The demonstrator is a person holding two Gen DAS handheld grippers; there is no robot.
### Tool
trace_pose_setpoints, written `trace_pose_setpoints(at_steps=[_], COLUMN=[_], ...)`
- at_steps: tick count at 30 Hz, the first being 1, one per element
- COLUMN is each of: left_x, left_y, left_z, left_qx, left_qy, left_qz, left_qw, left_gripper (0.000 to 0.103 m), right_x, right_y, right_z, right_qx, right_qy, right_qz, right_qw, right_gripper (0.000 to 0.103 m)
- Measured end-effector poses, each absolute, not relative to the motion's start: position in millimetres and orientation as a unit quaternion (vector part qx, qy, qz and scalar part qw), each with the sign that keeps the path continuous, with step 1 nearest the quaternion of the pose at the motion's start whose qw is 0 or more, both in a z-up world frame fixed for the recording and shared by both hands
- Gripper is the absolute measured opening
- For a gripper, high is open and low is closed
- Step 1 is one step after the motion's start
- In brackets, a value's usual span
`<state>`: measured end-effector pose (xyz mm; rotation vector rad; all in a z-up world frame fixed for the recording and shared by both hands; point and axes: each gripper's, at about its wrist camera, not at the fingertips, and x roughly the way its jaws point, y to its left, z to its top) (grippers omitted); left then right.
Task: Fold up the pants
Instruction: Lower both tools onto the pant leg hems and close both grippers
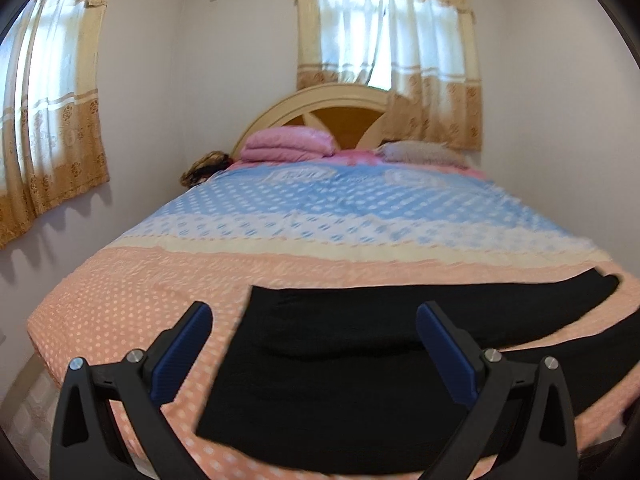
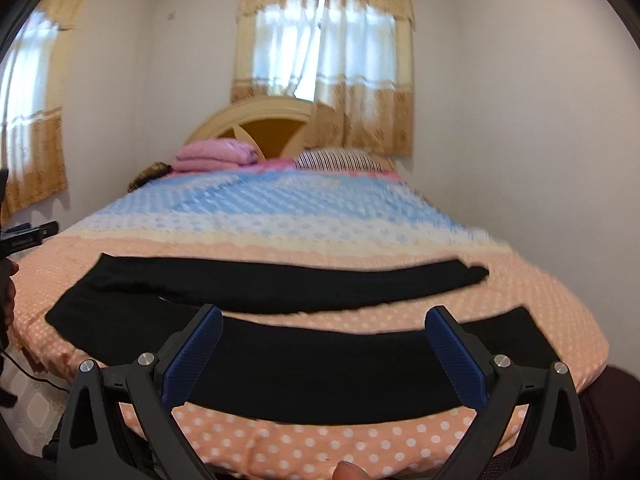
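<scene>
Curtained windows light a bed (image 2: 400,446) whose polka-dot bedspread carries black pants (image 2: 280,284) spread flat across its near end, both legs reaching right, while the left gripper (image 1: 314,322) and right gripper (image 2: 324,326) hover above, fingers apart, empty.

The near end of the bed, under a peach polka-dot quilted bedspread (image 2: 280,444), carries only the flat black fabric pants (image 2: 304,376), whose two legs lie side by side with a strip of bare bedspread between them. Bare bedspread also runs along the near edge and left of the pants' waist end. The blue-and-white middle of the bed is open all the way across. At the far end stand a folded pink blanket (image 1: 290,144) and a striped pillow (image 2: 344,159), against the curved cream wooden headboard (image 1: 320,98).
</scene>
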<state>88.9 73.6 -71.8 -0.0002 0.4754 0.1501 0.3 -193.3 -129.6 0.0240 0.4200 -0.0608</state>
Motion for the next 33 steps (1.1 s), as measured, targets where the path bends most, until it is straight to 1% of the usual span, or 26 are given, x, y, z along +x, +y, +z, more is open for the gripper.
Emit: trace_pose_setpoints(at_steps=[5, 8, 10, 11, 12, 14, 18, 19, 25, 28, 29, 31, 33], left_x=[143, 177, 200, 212, 221, 242, 264, 270, 284, 289, 292, 294, 296], left_y=[114, 131, 141, 144, 148, 157, 171, 174, 182, 181, 181, 182, 185], left_z=[-93, -105, -118, -124, -130, -145, -167, -170, -181, -186, -188, -194, -194], left_qx=[0.002, -0.015, -0.019, -0.023, -0.028, -0.035, -0.042, -0.040, -0.035, -0.028, -0.027, -0.032, -0.041], left_qy=[0.279, 0.312, 0.334, 0.348, 0.358, 0.385, 0.415, 0.420, 0.432, 0.438, 0.442, 0.451, 0.449], left_qz=[0.092, 0.085, 0.084, 0.079, 0.076, 0.069, 0.065, 0.064, 0.049, 0.037, 0.034, 0.024, 0.016], left_qw=[0.956, 0.946, 0.939, 0.934, 0.930, 0.920, 0.906, 0.904, 0.900, 0.898, 0.896, 0.892, 0.893], left_gripper=[0.103, 0.103, 0.102, 0.099, 0.092, 0.088, 0.073, 0.071, 0.070, 0.068, 0.067, 0.061, 0.060], right_x=[33, 50, 57, 61, 66, 75, 96, 102, 139, 154, 159, 168, 174], right_y=[-234, -259, -272, -278, -284, -296, -312, -313, -319, -323, -326, -329, -333], right_z=[-152, -160, -163, -164, -164, -164, -161, -160, -164, -164, -164, -164, -165], right_qx=[0.039, 0.050, 0.060, 0.062, 0.061, 0.061, 0.054, 0.052, 0.035, 0.041, 0.045, 0.049, 0.052], right_qy=[0.251, 0.277, 0.292, 0.298, 0.303, 0.312, 0.324, 0.327, 0.346, 0.352, 0.353, 0.355, 0.356], right_qz=[-0.053, -0.069, -0.076, -0.080, -0.086, -0.095, -0.111, -0.110, -0.106, -0.098, -0.097, -0.097, -0.098], right_qw=[0.966, 0.957, 0.952, 0.949, 0.947, 0.943, 0.938, 0.937, 0.932, 0.930, 0.929, 0.929, 0.928], right_gripper=[0.102, 0.102, 0.101, 0.101, 0.101, 0.100, 0.099, 0.098, 0.095, 0.094, 0.092, 0.091, 0.089])
